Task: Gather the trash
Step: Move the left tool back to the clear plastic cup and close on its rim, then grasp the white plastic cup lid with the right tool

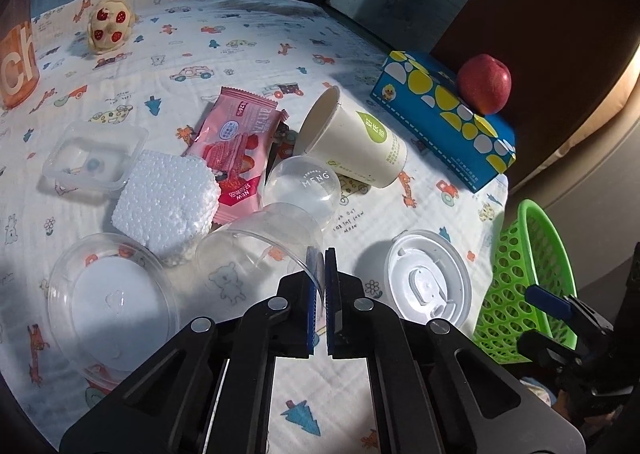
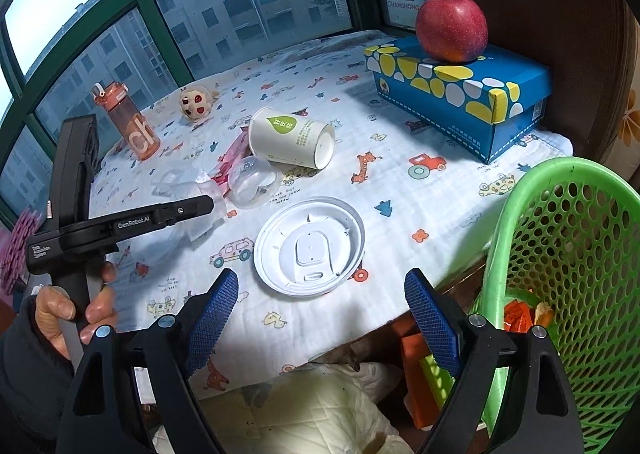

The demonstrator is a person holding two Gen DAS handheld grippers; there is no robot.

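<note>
Between the left jaws: clear cup [image 1: 260, 242] rim.

right tool [image 2: 322, 304] open | above white lid [image 2: 309, 245] | green basket [image 2: 568, 254] beside

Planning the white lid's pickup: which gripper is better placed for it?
Right. The right gripper is open, with the white lid just ahead between its fingers; the left gripper is shut on a clear cup.
</note>
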